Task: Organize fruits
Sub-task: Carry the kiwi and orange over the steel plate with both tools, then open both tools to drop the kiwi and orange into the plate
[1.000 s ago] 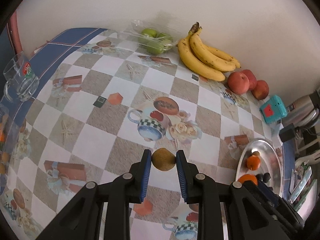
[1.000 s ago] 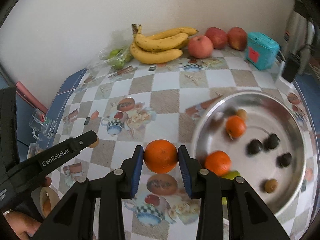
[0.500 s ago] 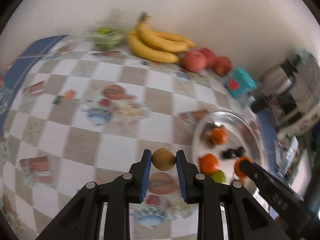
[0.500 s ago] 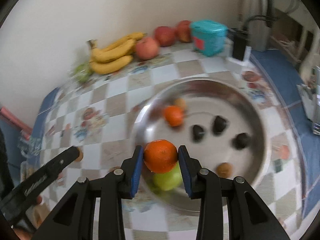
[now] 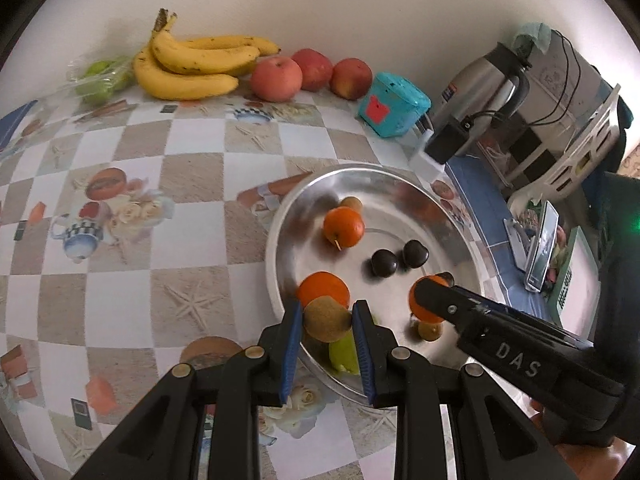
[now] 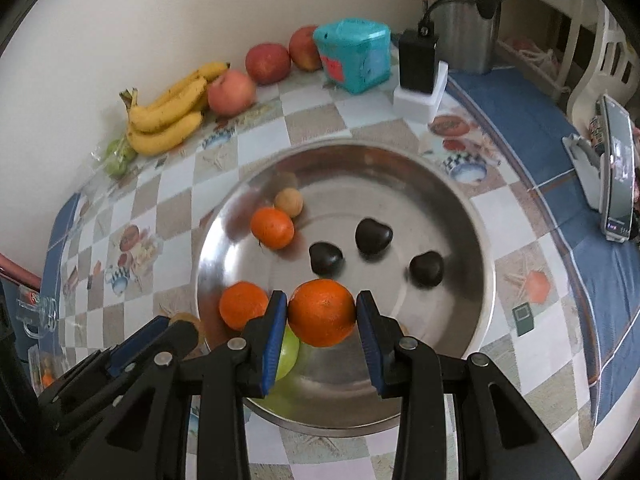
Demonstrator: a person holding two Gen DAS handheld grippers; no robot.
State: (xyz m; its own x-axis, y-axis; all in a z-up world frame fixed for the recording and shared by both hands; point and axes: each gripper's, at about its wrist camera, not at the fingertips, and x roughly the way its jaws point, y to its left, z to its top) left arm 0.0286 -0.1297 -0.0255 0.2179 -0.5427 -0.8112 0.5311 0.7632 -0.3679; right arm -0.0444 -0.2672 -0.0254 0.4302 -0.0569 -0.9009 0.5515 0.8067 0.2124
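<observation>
While both grippers reach forward and down over the near rim of the metal bowl (image 6: pixel 482 248), each one carries a fruit. The left gripper (image 5: pixel 327 324) is clamped on a brown kiwi (image 5: pixel 326 319), held between its blue pads at the bowl's near-left edge. The right gripper (image 6: pixel 321 312) is clamped on an orange (image 6: pixel 322 312), gripped at both sides, above the bowl's near part. Inside the bowl lie two more oranges (image 6: pixel 272 227), one beside a small tan fruit (image 6: pixel 288 202) at the far left and one near the left rim, three dark fruits (image 6: pixel 373 237) in the middle, and a green fruit (image 6: pixel 289 353) partly hidden under the right gripper. Against the wall sit bananas (image 5: pixel 192 66) and three apples (image 5: pixel 276 79).
</observation>
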